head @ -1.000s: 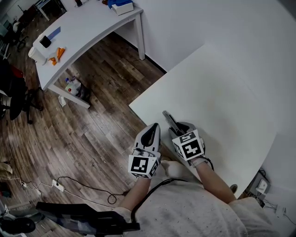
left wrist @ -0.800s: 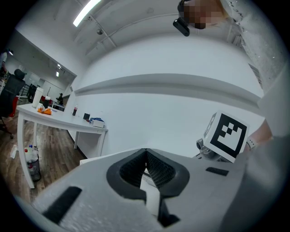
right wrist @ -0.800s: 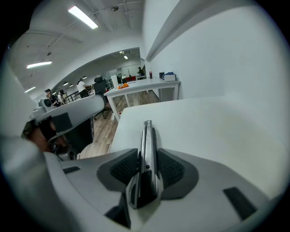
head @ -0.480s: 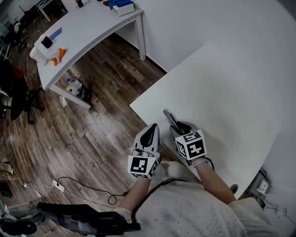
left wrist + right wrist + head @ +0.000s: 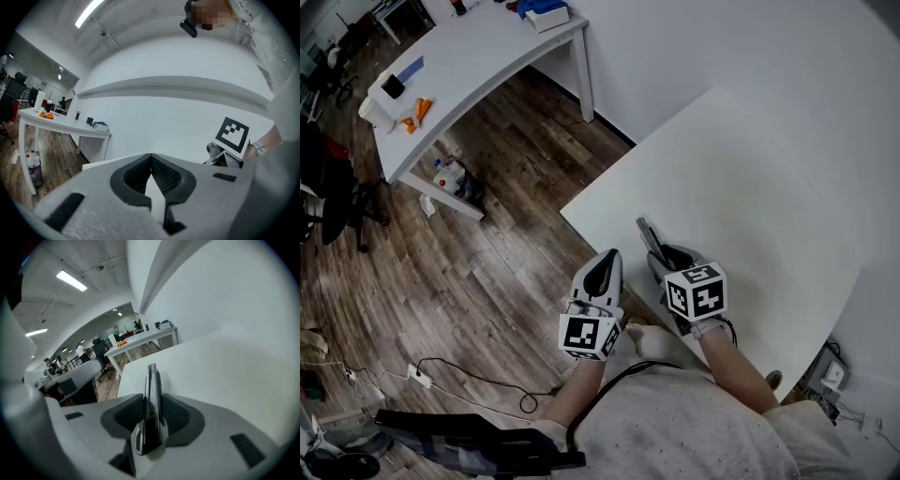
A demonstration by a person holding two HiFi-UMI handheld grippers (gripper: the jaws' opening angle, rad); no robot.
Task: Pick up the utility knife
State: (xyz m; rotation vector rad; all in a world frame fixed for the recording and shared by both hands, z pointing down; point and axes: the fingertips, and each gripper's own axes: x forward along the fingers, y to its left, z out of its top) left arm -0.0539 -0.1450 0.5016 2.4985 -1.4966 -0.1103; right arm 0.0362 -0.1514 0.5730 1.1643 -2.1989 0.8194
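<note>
Seems mostly done: has the utility knife (image 5: 151, 390) pinched on edge between the pads of the right claw (image 5: 664, 261), jutting ahead of it over the counter (image 5: 750, 187), with only a clear lift left, and holds the left claw (image 5: 150, 161) closed and empty just beside.

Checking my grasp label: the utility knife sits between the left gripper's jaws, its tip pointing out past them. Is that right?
Not quite. The utility knife sits between the right gripper's jaws, its tip pointing out past them, as the right gripper view shows. The left gripper has its jaws together with nothing between them.
</note>
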